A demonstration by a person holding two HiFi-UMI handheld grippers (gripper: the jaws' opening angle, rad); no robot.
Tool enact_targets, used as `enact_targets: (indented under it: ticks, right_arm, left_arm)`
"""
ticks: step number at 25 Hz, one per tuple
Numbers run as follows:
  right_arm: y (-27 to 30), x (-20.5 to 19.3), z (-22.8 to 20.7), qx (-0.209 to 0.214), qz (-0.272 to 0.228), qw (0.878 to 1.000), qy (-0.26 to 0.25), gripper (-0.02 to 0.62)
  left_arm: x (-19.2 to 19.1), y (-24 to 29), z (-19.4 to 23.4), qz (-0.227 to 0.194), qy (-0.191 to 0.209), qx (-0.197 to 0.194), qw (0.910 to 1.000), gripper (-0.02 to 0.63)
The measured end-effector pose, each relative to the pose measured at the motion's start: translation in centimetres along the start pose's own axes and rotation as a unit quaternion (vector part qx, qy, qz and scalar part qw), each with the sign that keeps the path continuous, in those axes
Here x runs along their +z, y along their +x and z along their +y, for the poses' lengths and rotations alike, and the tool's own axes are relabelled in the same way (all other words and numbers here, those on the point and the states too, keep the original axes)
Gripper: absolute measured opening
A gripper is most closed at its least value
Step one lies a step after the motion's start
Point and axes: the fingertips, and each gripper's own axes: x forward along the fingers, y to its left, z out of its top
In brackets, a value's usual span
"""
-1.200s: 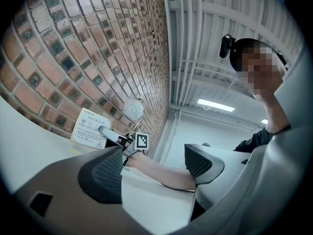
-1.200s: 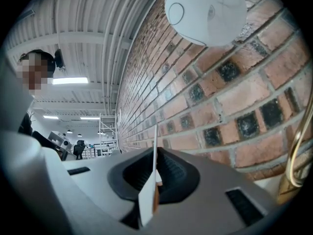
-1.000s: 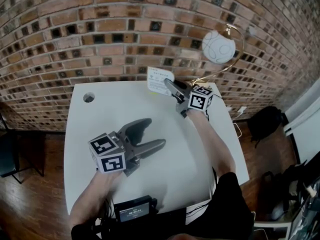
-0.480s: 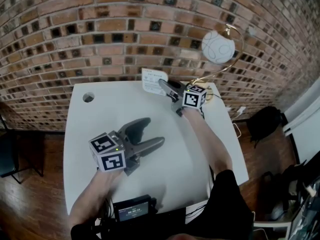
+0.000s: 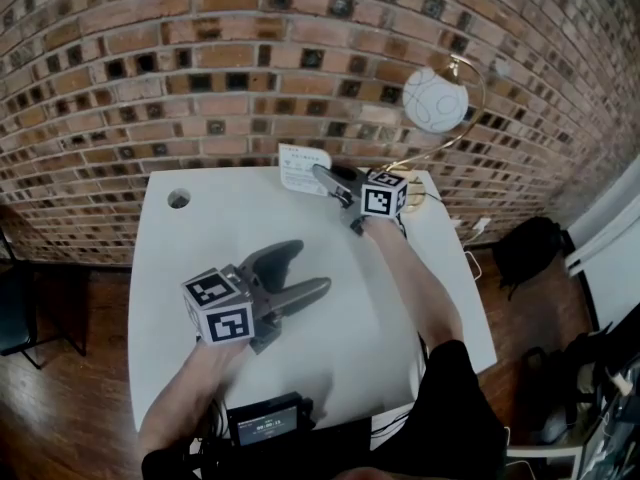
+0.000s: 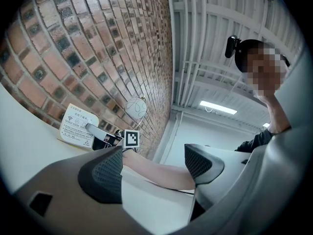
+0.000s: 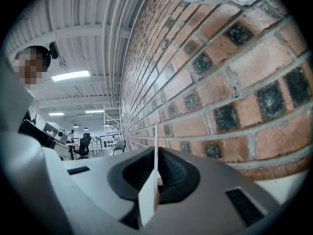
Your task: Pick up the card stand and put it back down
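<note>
There was a white table [image 5: 200, 258] pushed up against a brick wall [image 5: 200, 68]. The table had a small round hole [image 5: 179, 198] near its back left corner. A lamp with a round white ball [image 5: 435, 96] on a bent gold arm stood at the back right. The floor [image 5: 60, 368] was brown wood, and a black bag [image 5: 525, 243] sat on it to the right of the table. A little black box with a screen [image 5: 268, 423] lay at the front edge of the table, close to the person.

The card stand [image 5: 303, 168] was at the back of the table, right in front of the wall. It was white with small print on it. The right gripper [image 5: 322, 176] reached out to it and pinched it by its right edge. Both pads were squeezed on the thin card, one on each side. I could not tell if the bottom of the card stand touched the table or hung just above it.

The left gripper [image 5: 312, 268] was over the middle of the table, well away from the card stand. Its jaws were spread wide with nothing held in them.
</note>
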Motion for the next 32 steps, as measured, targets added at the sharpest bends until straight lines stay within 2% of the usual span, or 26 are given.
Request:
enact_targets:
  ticks: [5, 16, 27, 32]
  right_arm:
    - [-0.1, -0.5, -0.6, -0.016, 0.017, 1.000, -0.016, 0.044]
    - [-1.4, -1.6, -2.2, -0.102, 0.082, 0.991, -0.039, 0.106]
    - [-3.1, -3.7, -2.2, -0.152, 0.154, 0.976, -0.038, 0.107]
    - [-3.6, -3.7, -2.6, -0.168, 0.165, 0.971, -0.027, 0.103]
  left_arm:
    - [-0.2, 0.0, 0.3, 0.003, -0.004, 0.002, 1.0000, 0.387]
    - [-0.7, 0.6, 1.4, 0.000, -0.019, 0.002, 0.9998, 0.388]
    - [-0.3, 3.5, 2.8, 0.007, -0.024, -0.009, 0.9996, 0.387]
    - [-1.3, 4.0, 3.2, 0.017, -0.035, -0.008, 0.9992, 0.387]
